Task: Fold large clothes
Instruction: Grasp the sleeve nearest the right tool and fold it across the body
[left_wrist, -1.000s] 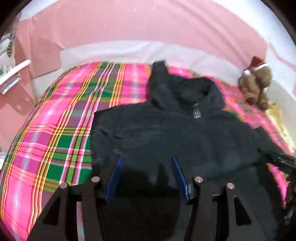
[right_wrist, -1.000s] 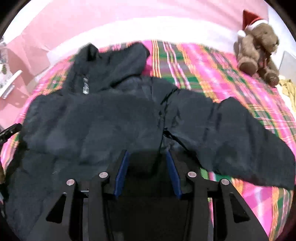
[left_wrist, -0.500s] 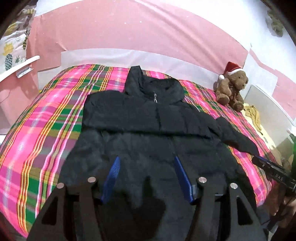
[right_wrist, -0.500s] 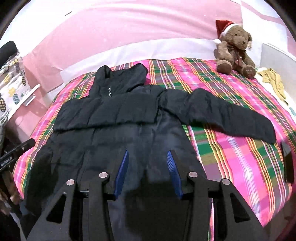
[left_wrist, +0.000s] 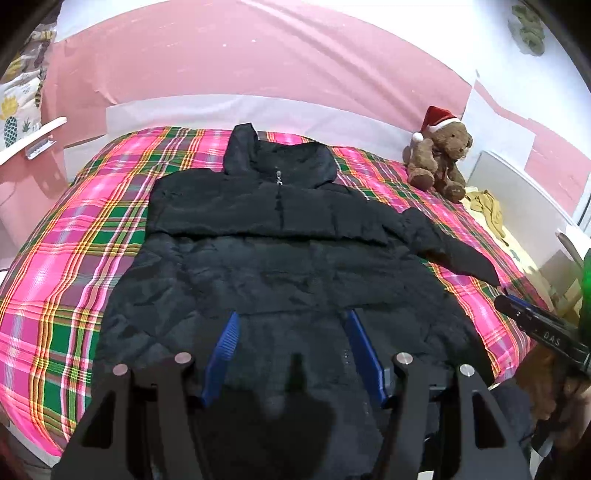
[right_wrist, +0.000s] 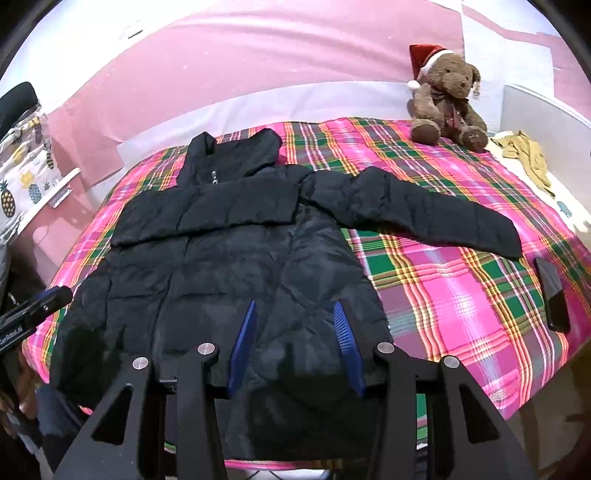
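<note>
In the left wrist view, the black jacket (left_wrist: 288, 258) is lying flat on the plaid bed (left_wrist: 74, 258), hood pointing toward the far pink wall (left_wrist: 258, 62), bare plaid showing to its left; the left hand-held gripper (left_wrist: 291, 354) is hovering released above the hem, its jaws having just been opening, nothing between them. In the right wrist view, the right hand-held gripper (right_wrist: 295, 339) is hovering released over the hem's right part, one sleeve (right_wrist: 424, 210) stretching rightward toward the phone (right_wrist: 552, 293) near the bed edge.

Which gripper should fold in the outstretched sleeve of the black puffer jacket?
Right, probably. The outstretched sleeve of the black puffer jacket lies beside the right gripper; the left gripper hangs open over the far hem.
</note>
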